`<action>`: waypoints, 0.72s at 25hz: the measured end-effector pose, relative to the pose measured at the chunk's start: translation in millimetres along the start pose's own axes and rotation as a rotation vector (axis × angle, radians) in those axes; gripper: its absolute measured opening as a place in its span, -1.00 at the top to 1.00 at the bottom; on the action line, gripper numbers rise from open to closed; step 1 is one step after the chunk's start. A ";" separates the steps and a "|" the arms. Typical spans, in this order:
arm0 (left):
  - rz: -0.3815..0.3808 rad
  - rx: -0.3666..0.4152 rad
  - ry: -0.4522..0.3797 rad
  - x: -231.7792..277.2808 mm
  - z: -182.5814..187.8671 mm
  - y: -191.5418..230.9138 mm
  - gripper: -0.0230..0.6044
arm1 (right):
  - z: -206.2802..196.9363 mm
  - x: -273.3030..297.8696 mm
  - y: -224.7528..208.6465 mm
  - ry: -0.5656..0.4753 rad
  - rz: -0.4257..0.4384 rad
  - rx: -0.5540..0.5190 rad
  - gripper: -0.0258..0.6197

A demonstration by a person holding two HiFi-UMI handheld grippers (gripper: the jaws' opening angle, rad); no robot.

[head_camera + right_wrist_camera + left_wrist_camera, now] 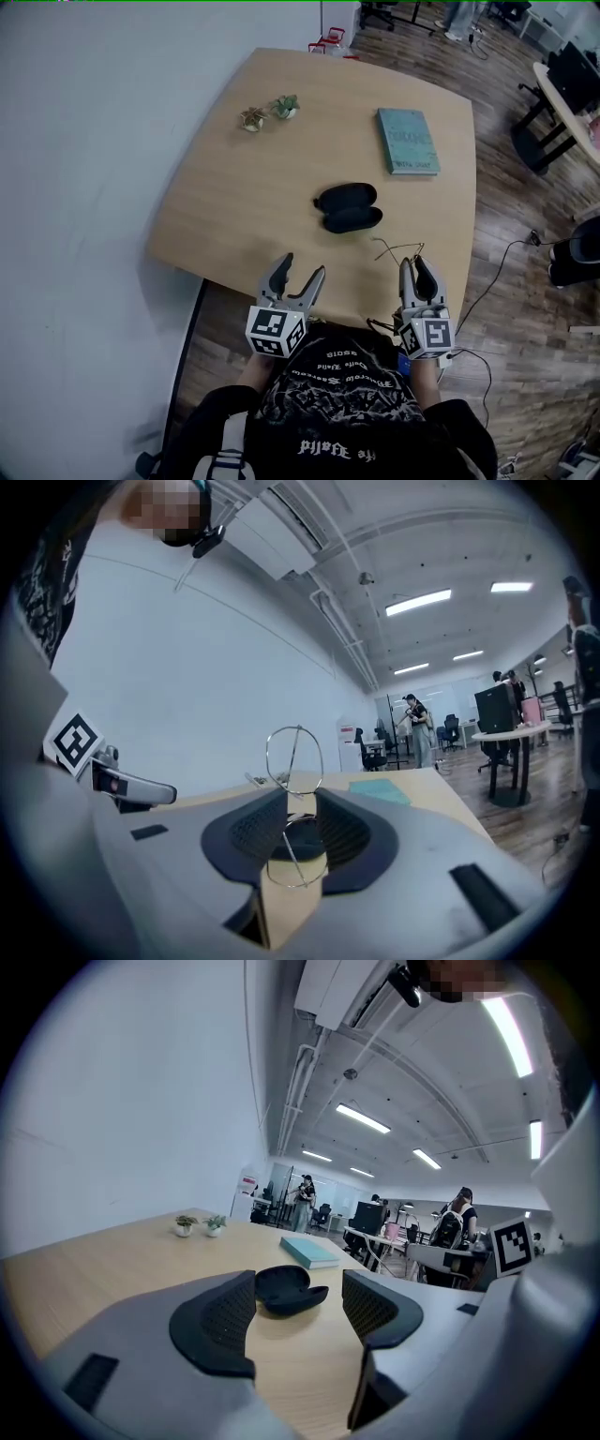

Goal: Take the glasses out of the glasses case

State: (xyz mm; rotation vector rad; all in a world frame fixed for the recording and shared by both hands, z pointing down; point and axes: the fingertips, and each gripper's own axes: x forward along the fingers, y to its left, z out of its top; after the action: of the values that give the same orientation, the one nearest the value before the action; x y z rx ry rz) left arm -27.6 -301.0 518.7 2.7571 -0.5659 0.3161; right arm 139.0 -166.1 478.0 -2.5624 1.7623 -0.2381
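The black glasses case (348, 208) lies open on the wooden table (234, 206); it also shows beyond my left jaws (286, 1289). My right gripper (413, 263) hangs over the table's near edge, shut on the thin wire-framed glasses (397, 249). In the right gripper view the glasses (294, 753) stand on edge between the pads, one lens above and one lens below the gripper (300, 825). My left gripper (302, 266) is open and holds nothing, near the front edge. It points at the case from a short way back (298, 1312).
A teal book (408, 141) lies at the table's far right, and two small potted plants (270, 111) stand at the far left. A white wall runs along the left. Desks, chairs and people fill the office beyond; a cable (502, 262) trails on the floor.
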 end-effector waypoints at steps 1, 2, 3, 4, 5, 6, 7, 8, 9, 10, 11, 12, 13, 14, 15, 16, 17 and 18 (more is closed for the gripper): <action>-0.002 0.002 -0.001 -0.6 0.2 -1.4 -0.02 | -3.8 -4.2 0.8 0.003 -0.005 0.010 0.61; -0.004 0.005 0.000 -0.6 0.0 -3.0 -0.02 | -7.5 -7.9 1.4 0.006 -0.010 0.023 0.61; -0.008 0.010 0.002 -0.2 -0.4 -4.8 -0.02 | -10.9 -10.9 1.6 0.008 -0.015 0.038 0.61; -0.013 0.017 0.004 0.4 -0.5 -6.7 -0.02 | -13.6 -12.9 1.7 0.009 -0.018 0.053 0.61; -0.017 0.026 0.004 1.2 0.1 -8.3 -0.02 | -15.1 -13.7 1.8 0.010 -0.019 0.062 0.61; -0.020 0.035 0.003 2.0 1.0 -9.5 -0.02 | -15.0 -13.8 1.8 0.010 -0.019 0.066 0.61; -0.021 0.043 0.003 2.8 2.0 -10.6 -0.02 | -13.9 -13.4 1.7 0.008 -0.019 0.065 0.61; -0.022 0.050 0.002 3.5 2.7 -11.6 -0.02 | -12.5 -12.9 1.2 0.005 -0.019 0.060 0.61; -0.025 0.054 0.002 4.2 3.2 -12.8 -0.02 | -11.0 -12.4 0.6 0.002 -0.020 0.054 0.61; -0.030 0.056 0.001 4.7 3.6 -14.2 -0.02 | -9.7 -11.8 0.2 0.000 -0.019 0.047 0.61; -0.038 0.058 -0.002 5.0 4.1 -15.9 -0.02 | -8.5 -11.1 0.2 -0.002 -0.019 0.041 0.61; -0.048 0.059 -0.006 4.9 5.3 -17.6 -0.01 | -7.4 -10.4 0.8 -0.003 -0.018 0.036 0.61; -0.057 0.059 -0.011 4.5 7.1 -18.9 0.00 | -6.5 -9.5 1.8 -0.002 -0.018 0.032 0.61; -0.062 0.060 -0.019 4.1 9.6 -19.6 0.06 | -5.9 -8.5 3.0 0.000 -0.016 0.027 0.61; -0.063 0.062 -0.027 3.8 12.2 -19.8 0.15 | -5.6 -7.5 4.1 0.002 -0.013 0.021 0.61; -0.061 0.063 -0.034 3.4 14.3 -19.6 0.32 | -5.7 -6.8 5.0 0.004 -0.010 0.016 0.61; -0.057 0.063 -0.040 3.1 15.7 -19.3 0.51 | -6.0 -6.2 5.8 0.006 -0.006 0.012 0.61; -0.054 0.064 -0.043 2.9 16.2 -19.1 0.60 | -6.2 -5.5 6.5 0.008 -0.003 0.007 0.61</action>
State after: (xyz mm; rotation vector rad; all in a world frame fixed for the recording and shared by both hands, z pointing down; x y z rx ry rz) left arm -14.7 -290.8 499.6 2.8412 -0.4993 0.2681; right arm 130.2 -162.9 482.9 -2.5626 1.7576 -0.2547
